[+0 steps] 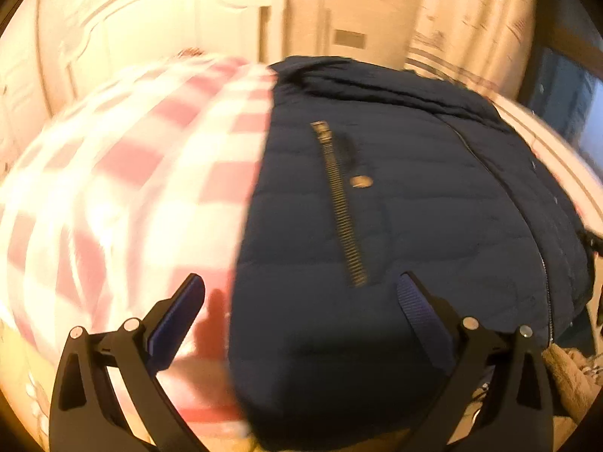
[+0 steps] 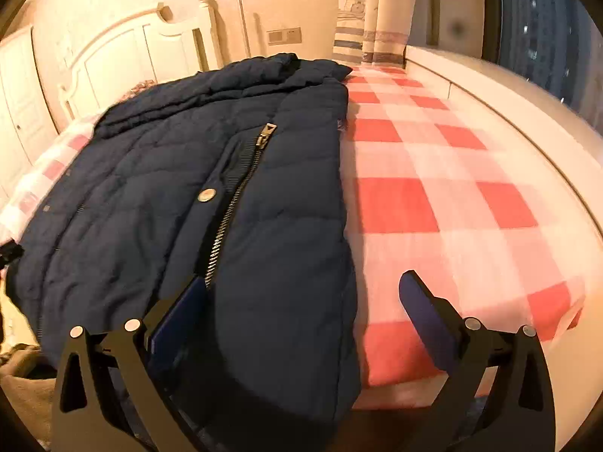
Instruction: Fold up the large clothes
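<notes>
Navy jacket [image 2: 226, 196] on checked bedspread [image 2: 433, 196]

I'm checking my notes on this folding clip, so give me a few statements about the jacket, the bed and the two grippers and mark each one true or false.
1. The navy jacket lies on a red and white checked bedspread. True.
2. The right gripper is clamped shut on the jacket. False: its jaws are open and hold nothing.
3. The left gripper is open. True.
4. The jacket hangs from the headboard. False: it lies flat on the bed.
5. A metal zipper shows on the jacket. True.
</notes>
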Demonstrator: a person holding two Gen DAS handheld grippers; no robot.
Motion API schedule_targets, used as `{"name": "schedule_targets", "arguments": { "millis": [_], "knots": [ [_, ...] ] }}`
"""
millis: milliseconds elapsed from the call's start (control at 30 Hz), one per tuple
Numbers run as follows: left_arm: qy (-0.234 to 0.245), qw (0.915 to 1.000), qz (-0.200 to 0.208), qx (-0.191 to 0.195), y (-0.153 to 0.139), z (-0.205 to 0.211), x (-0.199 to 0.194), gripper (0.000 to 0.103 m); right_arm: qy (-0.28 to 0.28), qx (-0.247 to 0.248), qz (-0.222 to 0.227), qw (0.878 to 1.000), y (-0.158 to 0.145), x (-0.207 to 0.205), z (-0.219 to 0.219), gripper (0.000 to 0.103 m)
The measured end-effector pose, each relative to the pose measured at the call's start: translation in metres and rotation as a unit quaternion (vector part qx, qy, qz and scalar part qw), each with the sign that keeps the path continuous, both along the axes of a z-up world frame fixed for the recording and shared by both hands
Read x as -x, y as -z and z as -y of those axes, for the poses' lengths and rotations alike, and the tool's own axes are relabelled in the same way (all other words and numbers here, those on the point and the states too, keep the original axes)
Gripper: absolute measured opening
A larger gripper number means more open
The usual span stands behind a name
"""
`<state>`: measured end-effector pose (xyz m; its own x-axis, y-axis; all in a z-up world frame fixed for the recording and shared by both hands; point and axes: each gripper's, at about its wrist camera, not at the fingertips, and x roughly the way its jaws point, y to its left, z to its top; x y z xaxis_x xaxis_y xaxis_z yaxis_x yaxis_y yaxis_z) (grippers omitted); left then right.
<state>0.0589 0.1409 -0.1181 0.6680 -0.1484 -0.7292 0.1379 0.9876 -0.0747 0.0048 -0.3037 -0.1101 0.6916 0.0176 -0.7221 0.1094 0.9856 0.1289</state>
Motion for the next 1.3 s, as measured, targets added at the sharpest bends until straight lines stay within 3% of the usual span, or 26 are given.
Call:
{"name": "schedule_targets", "arguments": {
  "millis": [100, 333, 400, 533, 633, 700, 933, 1067, 1100, 1133, 1167, 1200, 1233, 1300],
  "knots": [
    [-0.002, 0.9996, -0.005, 0.026, 0.003, -0.014, 0.01, 0.101, -0.01, -0.005, 0.005, 1.0, -0.001, 0.011, -0.003, 0.098],
    [0.03, 0.9995, 0.001, 0.004, 0.007, -0.001, 0.03, 0.1, -0.038, -0.003, 0.014, 0.999, 0.01, 0.032, -0.008, 0.098],
    [0.036, 0.9991, 0.0, 0.021, 0.003, 0.001, 0.027, 0.087, -0.041, -0.011, 0.013, 0.999, 0.011, 0.037, -0.009, 0.098],
    [0.036, 0.9993, -0.007, 0.007, 0.004, 0.013, 0.016, 0.087, -0.061, -0.014, 0.021, 0.998, 0.01, 0.034, -0.018, 0.096],
    [0.036, 0.9993, -0.002, 0.011, 0.003, 0.019, 0.005, 0.084, -0.063, -0.001, 0.035, 0.997, 0.01, 0.022, -0.024, 0.082],
    [0.042, 0.999, 0.0, 0.013, 0.002, 0.024, 0.001, 0.075, -0.074, -0.025, 0.046, 0.996, 0.01, 0.014, -0.025, 0.072],
    [0.062, 0.998, -0.006, 0.003, 0.003, 0.02, 0.007, 0.079, -0.089, -0.023, 0.03, 0.995, 0.009, 0.024, -0.023, 0.072],
    [0.068, 0.9976, -0.005, -0.008, 0.006, 0.029, 0.006, 0.093, -0.091, -0.013, 0.028, 0.995, 0.01, 0.026, -0.025, 0.073],
    [0.065, 0.9977, -0.003, -0.019, 0.007, 0.035, 0.003, 0.092, -0.09, -0.013, 0.031, 0.995, 0.011, 0.023, -0.026, 0.073],
    [0.068, 0.9974, 0.001, -0.022, 0.007, 0.04, 0.001, 0.088, -0.089, -0.015, 0.034, 0.995, 0.011, 0.021, -0.027, 0.072],
    [0.073, 0.9971, 0.006, -0.022, 0.006, 0.044, -0.001, 0.07, -0.092, -0.022, 0.04, 0.995, 0.011, 0.016, -0.029, 0.066],
    [0.078, 0.9968, 0.007, -0.016, 0.004, 0.046, -0.004, 0.057, -0.098, -0.034, 0.047, 0.994, 0.011, 0.014, -0.031, 0.048],
    [0.087, 0.9962, -0.001, 0.006, 0.0, 0.046, -0.008, 0.035, -0.097, -0.04, 0.058, 0.993, 0.011, 0.011, -0.032, 0.043],
    [0.094, 0.995, -0.005, 0.031, -0.005, 0.042, -0.01, 0.024, -0.096, -0.046, 0.076, 0.991, 0.01, 0.013, -0.03, 0.031]
  ]
}}
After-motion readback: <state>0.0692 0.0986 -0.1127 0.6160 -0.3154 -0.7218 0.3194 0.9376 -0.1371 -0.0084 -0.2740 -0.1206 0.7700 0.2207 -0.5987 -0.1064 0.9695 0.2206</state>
